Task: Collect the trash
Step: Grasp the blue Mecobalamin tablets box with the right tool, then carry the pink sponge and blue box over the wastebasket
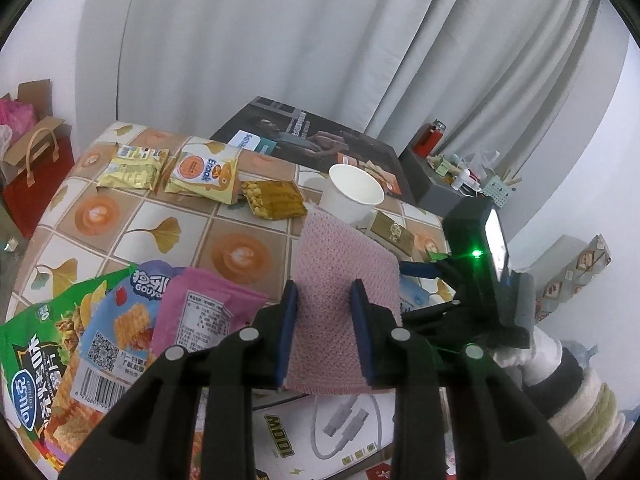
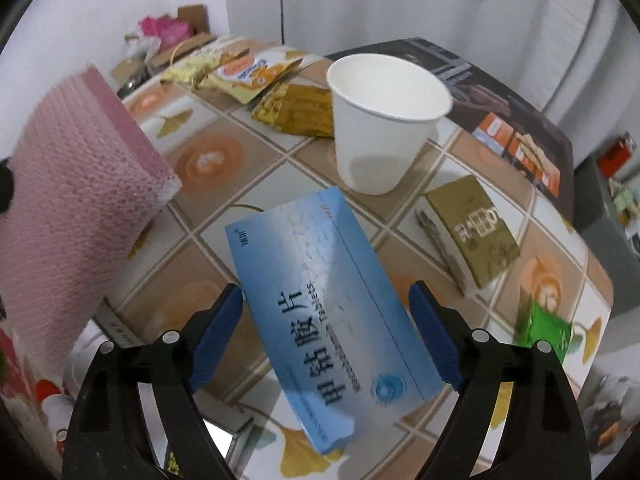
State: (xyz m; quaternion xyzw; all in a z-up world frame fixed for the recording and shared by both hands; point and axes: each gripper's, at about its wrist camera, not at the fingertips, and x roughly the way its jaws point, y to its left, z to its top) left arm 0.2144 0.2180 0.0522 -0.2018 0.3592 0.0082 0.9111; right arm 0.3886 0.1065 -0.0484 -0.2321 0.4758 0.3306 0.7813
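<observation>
My left gripper is shut on a pink mesh sponge, which stands upright between its blue pads above the table. The same sponge fills the left of the right wrist view. My right gripper stands open, tilted down over a blue medicine box that lies flat on the tiled tablecloth between its jaws; the pads do not press on it. Behind the box stands a white paper cup, empty and upright. In the left wrist view, the paper cup is just behind the sponge.
Yellow snack wrappers and a gold packet lie at the far side. Green, blue and pink snack bags overlap at the near left. A gold box, a small green box and a dark magazine lie to the right.
</observation>
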